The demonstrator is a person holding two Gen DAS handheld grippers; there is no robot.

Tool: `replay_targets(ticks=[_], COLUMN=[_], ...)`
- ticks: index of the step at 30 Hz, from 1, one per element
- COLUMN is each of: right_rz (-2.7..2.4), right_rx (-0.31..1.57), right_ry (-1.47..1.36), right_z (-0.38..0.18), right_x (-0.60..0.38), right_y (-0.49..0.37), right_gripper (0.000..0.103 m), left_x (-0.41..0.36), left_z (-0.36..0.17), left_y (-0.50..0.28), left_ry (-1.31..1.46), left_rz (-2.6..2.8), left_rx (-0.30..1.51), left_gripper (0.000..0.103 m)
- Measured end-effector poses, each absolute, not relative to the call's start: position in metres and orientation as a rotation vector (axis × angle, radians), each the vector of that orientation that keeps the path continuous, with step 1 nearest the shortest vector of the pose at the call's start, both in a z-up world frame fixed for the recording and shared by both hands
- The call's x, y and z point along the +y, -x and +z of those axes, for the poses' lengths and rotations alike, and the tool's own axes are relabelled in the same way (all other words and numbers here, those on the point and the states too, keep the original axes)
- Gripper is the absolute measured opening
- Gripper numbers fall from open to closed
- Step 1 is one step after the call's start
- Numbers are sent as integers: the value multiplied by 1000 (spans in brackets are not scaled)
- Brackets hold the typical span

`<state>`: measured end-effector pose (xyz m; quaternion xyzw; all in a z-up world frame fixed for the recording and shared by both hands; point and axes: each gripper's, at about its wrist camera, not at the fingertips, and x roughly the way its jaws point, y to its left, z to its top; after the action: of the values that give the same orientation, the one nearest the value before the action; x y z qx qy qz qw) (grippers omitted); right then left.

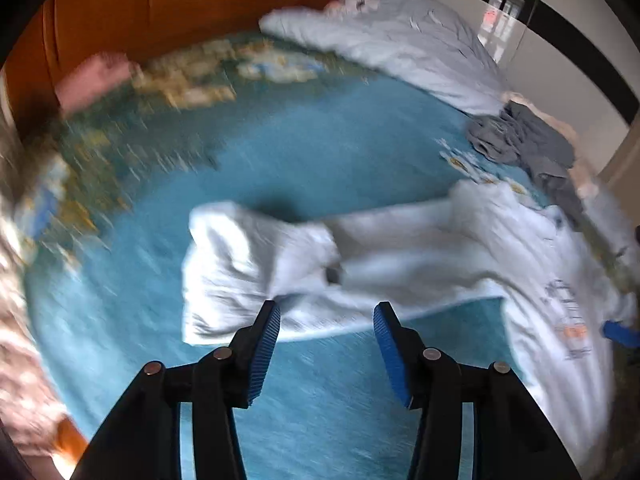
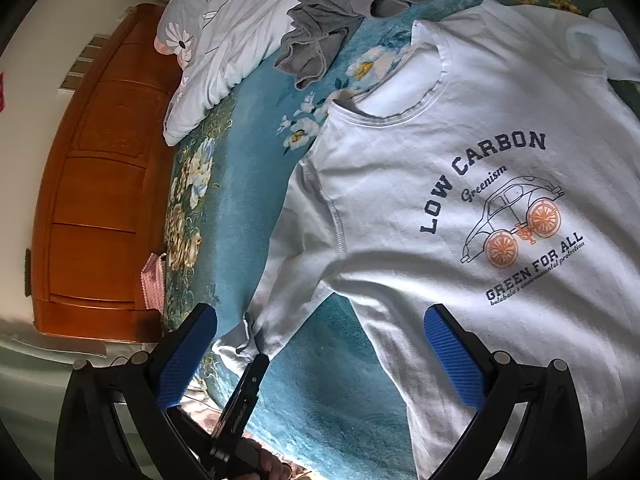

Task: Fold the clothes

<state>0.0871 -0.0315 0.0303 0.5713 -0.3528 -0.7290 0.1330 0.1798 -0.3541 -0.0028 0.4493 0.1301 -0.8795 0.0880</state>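
Note:
A white long-sleeved shirt [image 2: 460,208] with a "LOW CARBON" car print lies face up on the teal bedspread [image 2: 248,184]. One sleeve [image 1: 288,264] stretches out left across the bed, crumpled at the cuff. My left gripper [image 1: 328,312] is open just short of that sleeve, with nothing between its blue pads; this view is motion-blurred. From the right wrist the left gripper [image 2: 248,384] appears edge-on by the cuff. My right gripper [image 2: 322,316] stands wide open above the shirt's armpit and lower side, holding nothing.
A crumpled grey garment [image 2: 332,12] lies past the shirt's collar. A pale quilt [image 2: 224,40] is bunched toward the wooden headboard [image 2: 100,184], with a pink cloth [image 2: 154,280] at its base. A person's hand [image 2: 272,468] shows at the bottom edge.

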Motion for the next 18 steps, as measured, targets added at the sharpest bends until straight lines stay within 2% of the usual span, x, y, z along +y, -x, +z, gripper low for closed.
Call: replay_targets(ticks=[4, 15, 18], right_rz=[-2108, -2108, -2107], right_rx=[-1028, -1031, -1028], right_ry=[-1662, -1663, -1662], right_z=[29, 29, 30], right_x=[-32, -31, -32], right_y=[-88, -87, -87], right_gripper=[103, 103, 103], left_x=[-365, -331, -330], left_z=[-7, -34, -38], left_y=[-176, -168, -167], left_ry=[-1309, -1446, -1418], left_rz=[-2592, -2630, -2600], left_rx=[395, -65, -109], left_gripper=[54, 54, 54])
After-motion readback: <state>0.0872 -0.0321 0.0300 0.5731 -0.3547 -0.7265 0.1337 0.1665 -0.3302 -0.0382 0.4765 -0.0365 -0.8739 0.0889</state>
